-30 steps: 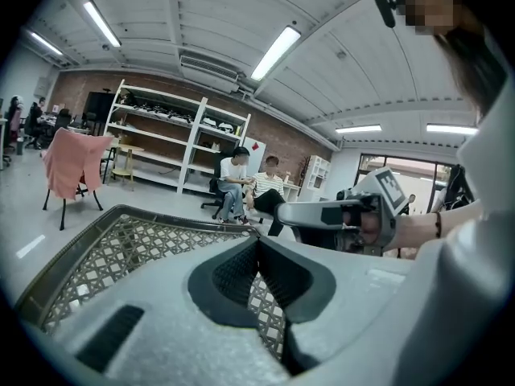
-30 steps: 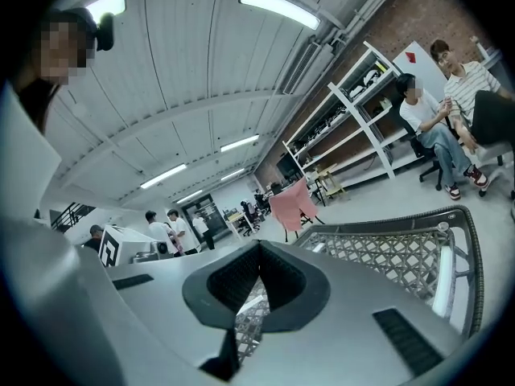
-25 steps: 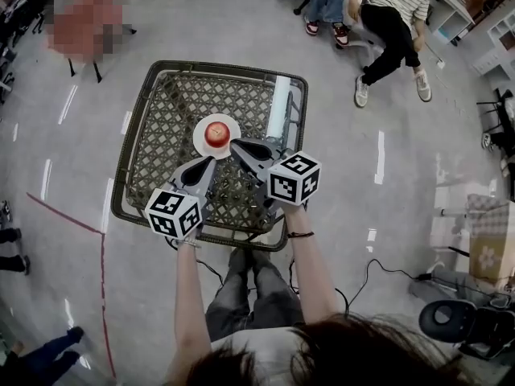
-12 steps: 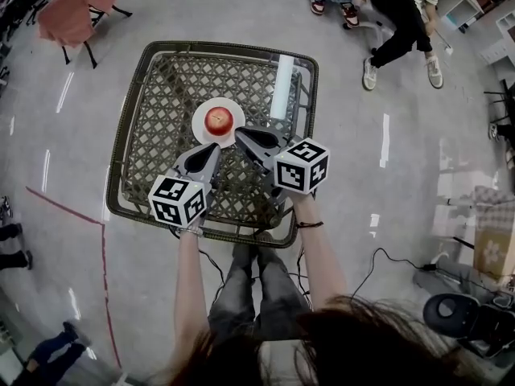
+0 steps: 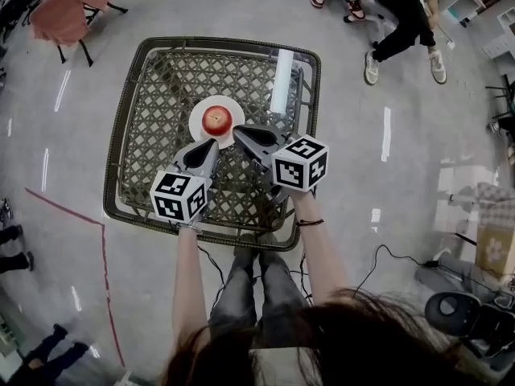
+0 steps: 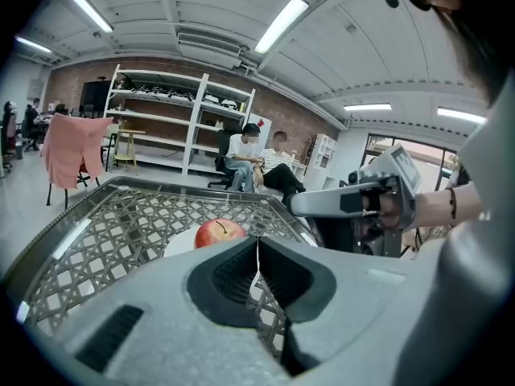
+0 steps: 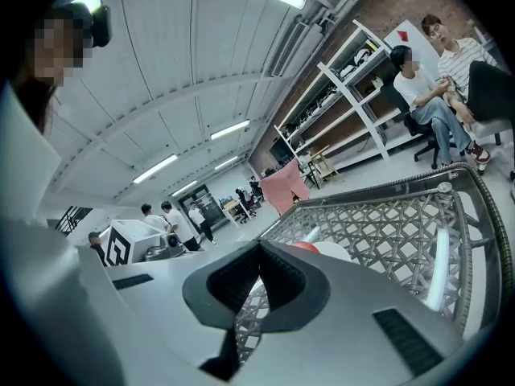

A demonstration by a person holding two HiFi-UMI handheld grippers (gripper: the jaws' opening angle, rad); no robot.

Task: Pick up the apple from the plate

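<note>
A red apple (image 5: 216,120) sits on a white plate (image 5: 199,126) in the middle of a woven wicker table (image 5: 153,119). My left gripper (image 5: 212,143) hovers just below the plate, its jaws shut with nothing between them. My right gripper (image 5: 237,131) is beside the plate's right edge, also shut and empty. In the left gripper view the apple (image 6: 218,232) shows just past the closed tips (image 6: 257,240), with the right gripper (image 6: 318,203) to the side. In the right gripper view the apple (image 7: 304,246) peeks over the closed tips (image 7: 259,246).
A white cylinder (image 5: 282,82) lies along the table's right side. The table has a raised dark rim (image 5: 121,119). A chair with pink cloth (image 5: 68,10) stands far left; seated people (image 5: 398,14) are far right. Cables (image 5: 386,256) run on the floor.
Both grippers have sunk toward the table and edged nearer the plate. Both stayed shut. The apple and plate have not moved.
</note>
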